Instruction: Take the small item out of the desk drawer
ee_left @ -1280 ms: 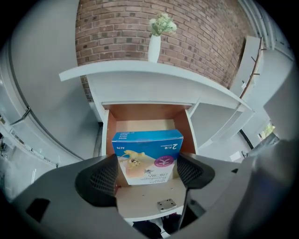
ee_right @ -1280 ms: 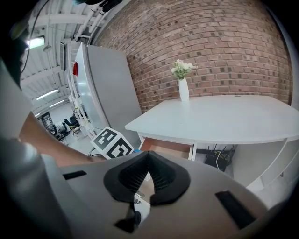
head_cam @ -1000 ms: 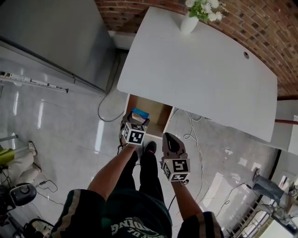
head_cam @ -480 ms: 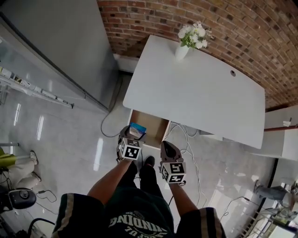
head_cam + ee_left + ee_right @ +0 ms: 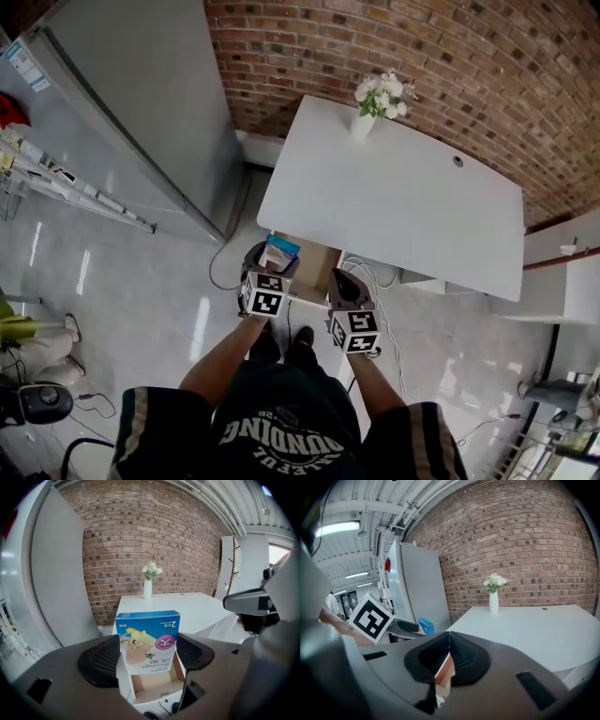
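A small blue and white bandage box (image 5: 147,641) sits clamped between the pads of my left gripper (image 5: 146,654), held up in the air above the open drawer (image 5: 157,686). In the head view the same box (image 5: 280,250) shows at the tip of the left gripper (image 5: 267,272), over the wooden drawer (image 5: 314,265) that juts out from under the white desk (image 5: 394,202). My right gripper (image 5: 345,292) hangs beside it to the right, jaws closed together with nothing between them (image 5: 447,656). The box (image 5: 426,626) also shows at left in the right gripper view.
A white vase of flowers (image 5: 373,105) stands at the desk's far edge by the brick wall. A grey cabinet (image 5: 141,112) rises to the left. Cables (image 5: 375,277) trail on the glossy floor under the desk. The person's legs and shoes (image 5: 281,342) are below the grippers.
The head camera has pulled back and tilted up, showing more of the wall and the desk. The left gripper has lifted the box higher above the drawer; the right gripper stays beside it.
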The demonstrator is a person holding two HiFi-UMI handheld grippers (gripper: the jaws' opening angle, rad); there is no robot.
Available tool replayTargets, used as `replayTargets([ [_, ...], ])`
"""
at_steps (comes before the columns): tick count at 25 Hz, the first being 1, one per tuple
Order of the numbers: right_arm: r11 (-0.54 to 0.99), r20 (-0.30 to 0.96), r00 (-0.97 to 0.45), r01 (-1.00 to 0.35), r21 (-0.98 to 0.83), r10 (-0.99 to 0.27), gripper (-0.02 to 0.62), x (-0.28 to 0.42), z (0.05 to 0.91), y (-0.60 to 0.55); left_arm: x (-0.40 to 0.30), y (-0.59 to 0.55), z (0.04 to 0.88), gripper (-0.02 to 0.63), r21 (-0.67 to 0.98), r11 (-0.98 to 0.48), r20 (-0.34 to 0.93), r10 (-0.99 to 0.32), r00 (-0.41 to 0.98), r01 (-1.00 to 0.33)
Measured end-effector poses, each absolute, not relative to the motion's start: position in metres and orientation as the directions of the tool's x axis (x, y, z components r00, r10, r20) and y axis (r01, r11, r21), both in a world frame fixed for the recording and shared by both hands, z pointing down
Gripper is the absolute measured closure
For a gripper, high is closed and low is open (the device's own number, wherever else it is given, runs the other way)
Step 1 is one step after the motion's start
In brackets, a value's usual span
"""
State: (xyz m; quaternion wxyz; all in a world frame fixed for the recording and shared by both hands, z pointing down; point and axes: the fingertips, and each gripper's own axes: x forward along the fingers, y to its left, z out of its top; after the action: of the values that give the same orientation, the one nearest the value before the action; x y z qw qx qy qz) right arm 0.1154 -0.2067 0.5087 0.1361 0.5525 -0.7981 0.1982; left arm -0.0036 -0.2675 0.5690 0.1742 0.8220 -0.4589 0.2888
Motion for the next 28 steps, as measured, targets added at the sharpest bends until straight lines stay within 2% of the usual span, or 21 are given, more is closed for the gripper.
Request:
replayTargets([
  [18, 0.316, 0.227, -0.319, -0.947, -0.051, -0.92, 0.572, 0.117, 0.393, -0.252, -0.007, -0.316, 0.425, 0.212, -0.086, -0.548, 0.389, -0.788, 0.478, -0.832],
  [28, 0.308, 0.204, -0.306, -0.951, -0.024, -0.93, 0.572, 0.121, 0.378, -0.248, -0.008, -0.319, 0.397, 0.212, -0.104, -0.548, 0.331, -0.806, 0.491, -0.83],
])
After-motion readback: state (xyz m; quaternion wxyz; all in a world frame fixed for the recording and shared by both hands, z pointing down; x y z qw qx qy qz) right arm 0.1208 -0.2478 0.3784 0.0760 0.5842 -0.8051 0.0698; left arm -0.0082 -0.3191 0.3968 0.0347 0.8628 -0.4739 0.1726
